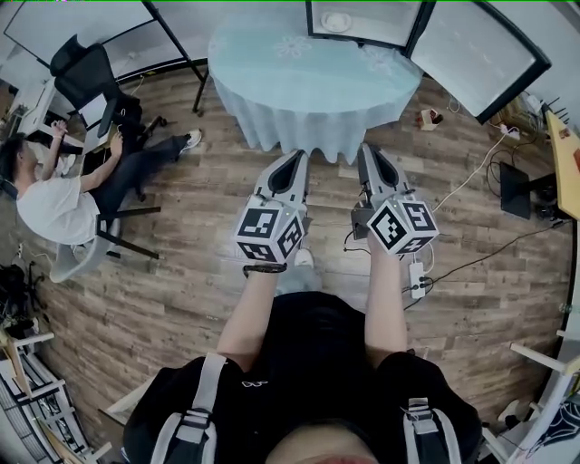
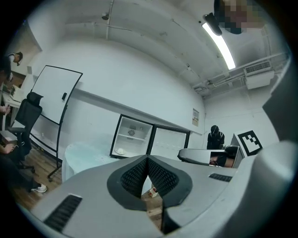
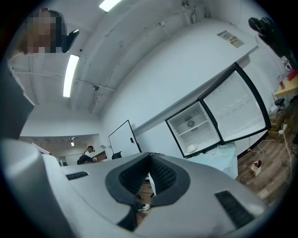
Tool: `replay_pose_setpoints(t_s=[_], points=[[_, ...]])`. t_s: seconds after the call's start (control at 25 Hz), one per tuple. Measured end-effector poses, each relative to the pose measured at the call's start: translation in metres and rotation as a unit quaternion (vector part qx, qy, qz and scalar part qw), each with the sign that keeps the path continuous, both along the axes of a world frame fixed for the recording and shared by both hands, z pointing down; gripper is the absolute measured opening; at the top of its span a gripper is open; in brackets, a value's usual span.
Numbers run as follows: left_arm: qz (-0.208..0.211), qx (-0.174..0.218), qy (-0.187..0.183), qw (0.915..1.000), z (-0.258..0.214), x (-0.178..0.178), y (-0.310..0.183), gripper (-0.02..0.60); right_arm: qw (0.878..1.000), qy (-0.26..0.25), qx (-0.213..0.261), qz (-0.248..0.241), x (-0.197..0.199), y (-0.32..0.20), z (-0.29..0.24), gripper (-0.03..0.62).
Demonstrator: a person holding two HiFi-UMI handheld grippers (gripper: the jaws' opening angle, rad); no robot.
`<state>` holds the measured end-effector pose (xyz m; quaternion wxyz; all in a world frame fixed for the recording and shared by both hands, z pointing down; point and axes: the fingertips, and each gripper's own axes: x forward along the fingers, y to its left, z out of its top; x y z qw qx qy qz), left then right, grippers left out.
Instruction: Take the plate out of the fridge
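Note:
A small fridge point(image 1: 362, 23) stands open on a round table with a pale blue cloth point(image 1: 313, 86). A white plate point(image 1: 336, 21) lies on the fridge's lower shelf, also seen as the plate point(image 2: 120, 151) and the plate point(image 3: 191, 148) in the gripper views. The fridge door point(image 1: 480, 50) swings out to the right. My left gripper point(image 1: 297, 159) and right gripper point(image 1: 370, 154) hang side by side over the wooden floor, short of the table's near edge. Both point toward the fridge. The left gripper point(image 2: 147, 160) and right gripper point(image 3: 150, 158) are shut with nothing between their pads.
A person point(image 1: 54, 204) sits on a chair at the left beside a desk. A power strip with cables point(image 1: 417, 276) lies on the floor by my right arm. A small box point(image 1: 429, 118) sits near the table's right side. A dark monitor point(image 1: 512, 190) stands at the right.

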<state>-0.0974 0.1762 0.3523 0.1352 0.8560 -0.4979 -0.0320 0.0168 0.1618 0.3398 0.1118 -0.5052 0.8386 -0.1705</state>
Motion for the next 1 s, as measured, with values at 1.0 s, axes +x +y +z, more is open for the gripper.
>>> replay_pose_setpoints(t_s=[1.0], points=[[-0.056,0.032,0.096,0.9933,-0.047,-0.088,-0.148,0.000,0.994,0.091,0.046,-0.035,-0.074,-0.134,-0.061,0.005]])
